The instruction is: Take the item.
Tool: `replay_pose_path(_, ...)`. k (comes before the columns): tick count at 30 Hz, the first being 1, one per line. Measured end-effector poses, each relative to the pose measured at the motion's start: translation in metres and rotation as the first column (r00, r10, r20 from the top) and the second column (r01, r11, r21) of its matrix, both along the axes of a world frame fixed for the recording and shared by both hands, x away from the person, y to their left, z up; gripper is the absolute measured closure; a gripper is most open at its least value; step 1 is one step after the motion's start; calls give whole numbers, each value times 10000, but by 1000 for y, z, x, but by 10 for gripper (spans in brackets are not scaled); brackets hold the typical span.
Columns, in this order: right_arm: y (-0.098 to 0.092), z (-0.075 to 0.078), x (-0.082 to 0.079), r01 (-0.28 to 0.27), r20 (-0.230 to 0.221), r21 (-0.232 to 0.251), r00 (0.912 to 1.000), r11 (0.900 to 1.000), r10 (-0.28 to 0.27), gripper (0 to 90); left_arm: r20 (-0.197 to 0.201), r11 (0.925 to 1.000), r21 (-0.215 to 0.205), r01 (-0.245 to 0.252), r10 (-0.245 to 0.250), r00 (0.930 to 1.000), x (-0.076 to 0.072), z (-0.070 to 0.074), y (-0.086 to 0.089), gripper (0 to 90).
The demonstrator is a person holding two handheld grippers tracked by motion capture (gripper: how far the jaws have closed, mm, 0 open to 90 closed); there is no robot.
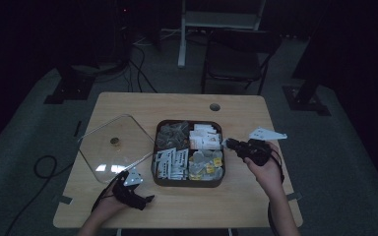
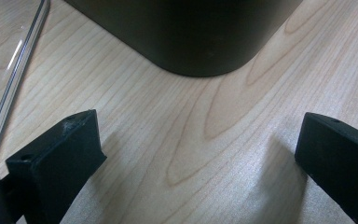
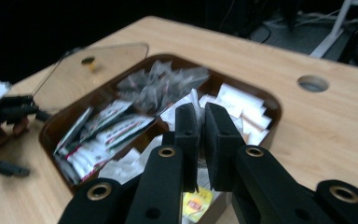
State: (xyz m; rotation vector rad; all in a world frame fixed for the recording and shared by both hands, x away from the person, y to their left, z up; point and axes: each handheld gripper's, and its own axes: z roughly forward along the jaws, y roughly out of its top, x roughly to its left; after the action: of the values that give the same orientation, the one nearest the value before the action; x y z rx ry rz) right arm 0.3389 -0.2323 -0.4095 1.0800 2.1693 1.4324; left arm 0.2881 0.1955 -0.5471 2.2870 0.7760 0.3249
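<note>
I am holding my right claw above the near-right part of the dark compartment box, its jaws drawn almost together on a white sachet, whose crumpled top edge is sticking up between the pads. Just beyond the tips, the white packets are lying in their compartment; the grey crinkled packets are sitting farther ahead and to the side, and the printed sachets are filling the section off to the left of the tips. A yellow-tagged packet is lying directly under the jaws.

My left claw is resting low on the wooden table, jaws standing wide apart and holding nothing. The box's rounded corner is just ahead of its tips, and the edge of the glass lid is lying beside its left jaw.
</note>
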Motion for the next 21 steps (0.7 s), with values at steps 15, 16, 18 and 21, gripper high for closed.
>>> replay_pose_path(15,-49,21,13,1367,393,463,9896,9895,-1385,845,-9,10000,14,7,-7,10000,0,0,0,11)
replay_pose_path(16,-52,21,14,1443,404,475,9884,9884,-1463,845,-14,10000,13,7,-7,10000,0,0,0,11)
replay_pose_path(18,-58,21,17,1506,345,694,9876,9862,-1533,844,-11,10000,32,19,-19,10000,0,0,0,11)
replay_pose_path(21,-64,21,20,1629,306,814,9857,9833,-1659,845,-9,10000,27,13,-13,10000,0,0,0,11)
